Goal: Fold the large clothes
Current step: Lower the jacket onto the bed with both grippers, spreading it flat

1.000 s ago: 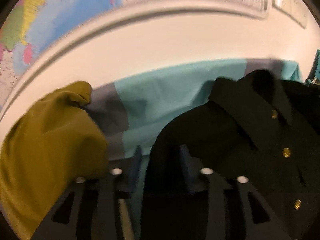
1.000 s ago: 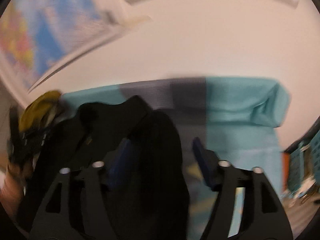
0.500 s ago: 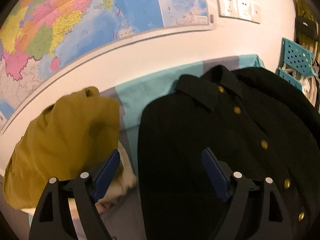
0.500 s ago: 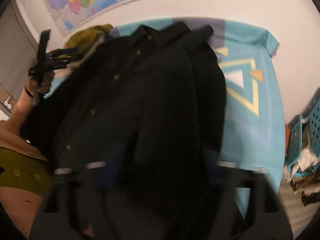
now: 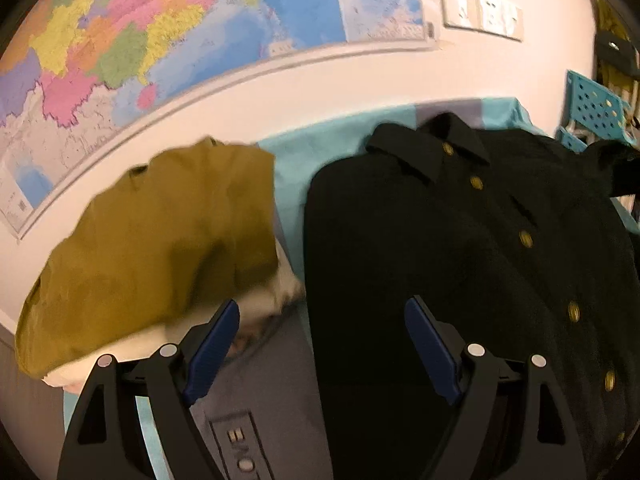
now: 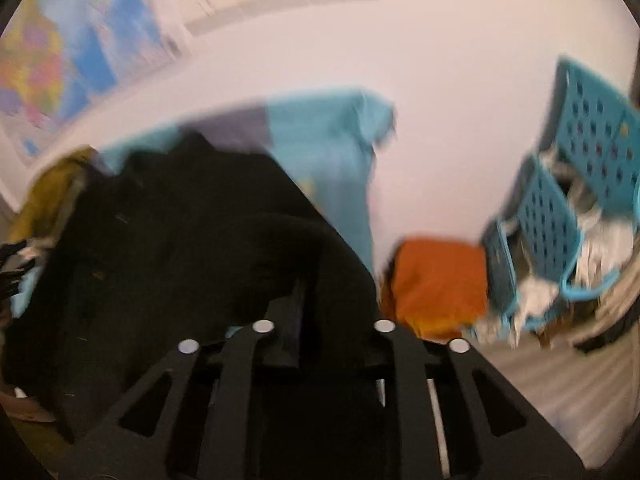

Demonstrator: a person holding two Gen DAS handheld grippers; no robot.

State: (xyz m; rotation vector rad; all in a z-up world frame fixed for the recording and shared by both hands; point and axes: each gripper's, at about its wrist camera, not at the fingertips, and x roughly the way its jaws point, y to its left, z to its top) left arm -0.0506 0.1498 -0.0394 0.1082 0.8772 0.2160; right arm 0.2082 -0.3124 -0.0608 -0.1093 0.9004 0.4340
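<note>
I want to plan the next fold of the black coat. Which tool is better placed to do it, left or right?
Probably the right tool: it looks shut on a fold of the black coat. The left tool is open, holding nothing.

White wall with a map

Colourful map (image 5: 168, 36) beside sockets (image 5: 482, 12); teal baskets (image 6: 576, 184) stand by the wall.
</note>
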